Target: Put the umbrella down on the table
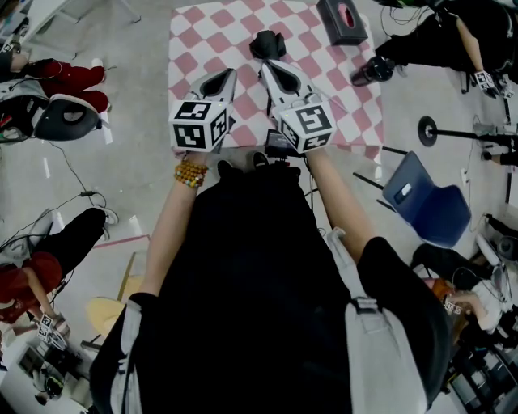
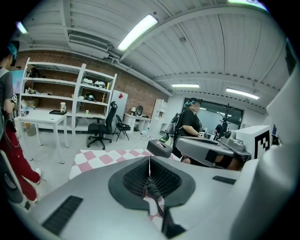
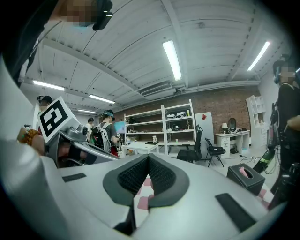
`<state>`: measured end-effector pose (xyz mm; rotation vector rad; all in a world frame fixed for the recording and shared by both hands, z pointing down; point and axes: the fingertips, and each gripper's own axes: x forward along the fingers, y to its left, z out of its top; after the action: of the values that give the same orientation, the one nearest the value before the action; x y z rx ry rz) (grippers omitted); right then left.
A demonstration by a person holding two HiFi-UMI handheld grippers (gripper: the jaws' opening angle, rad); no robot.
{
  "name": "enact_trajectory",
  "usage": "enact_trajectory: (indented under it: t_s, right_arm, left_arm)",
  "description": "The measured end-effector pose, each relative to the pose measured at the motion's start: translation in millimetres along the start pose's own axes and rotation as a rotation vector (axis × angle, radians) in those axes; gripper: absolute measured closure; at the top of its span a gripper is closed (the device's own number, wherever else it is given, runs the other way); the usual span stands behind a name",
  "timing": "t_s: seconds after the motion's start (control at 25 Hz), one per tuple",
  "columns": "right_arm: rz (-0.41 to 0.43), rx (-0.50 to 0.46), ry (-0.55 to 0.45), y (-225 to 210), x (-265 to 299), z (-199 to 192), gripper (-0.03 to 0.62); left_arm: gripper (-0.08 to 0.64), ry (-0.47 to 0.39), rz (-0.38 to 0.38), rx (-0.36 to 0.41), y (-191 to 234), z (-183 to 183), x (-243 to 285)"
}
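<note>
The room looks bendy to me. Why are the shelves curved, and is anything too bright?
Left gripper view: the wide lens bows the shelves, corners go black. Right gripper view: the ceiling lamp glares white. Head view: evenly lit, sharp.

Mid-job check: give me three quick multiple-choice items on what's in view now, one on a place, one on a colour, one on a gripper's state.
1. Where on the checked cloth does the black tissue box stand?
A near edge, by the person
B far right corner
C far left corner

2. The cloth's checks are:
A pink and white
B blue and white
C green and yellow

3. The right gripper has its jaws:
A wide apart
B together
C out of every view

Key:
1 B, the head view shows the box at the cloth's far right.
2 A, pink and white squares show in every view.
3 B, its own view shows the pads meeting.
</note>
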<state>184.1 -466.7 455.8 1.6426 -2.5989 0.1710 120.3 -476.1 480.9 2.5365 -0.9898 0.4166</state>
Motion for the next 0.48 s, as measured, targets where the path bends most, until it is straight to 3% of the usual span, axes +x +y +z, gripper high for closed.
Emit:
enact_trajectory:
  t_s: [0.48]
  right_arm:
    - [0.02, 0.002, 0.034, 5, 2, -10, 0.577]
  left_arm:
    - [0.545, 0.005, 0.001, -0.005, 0, -5, 1]
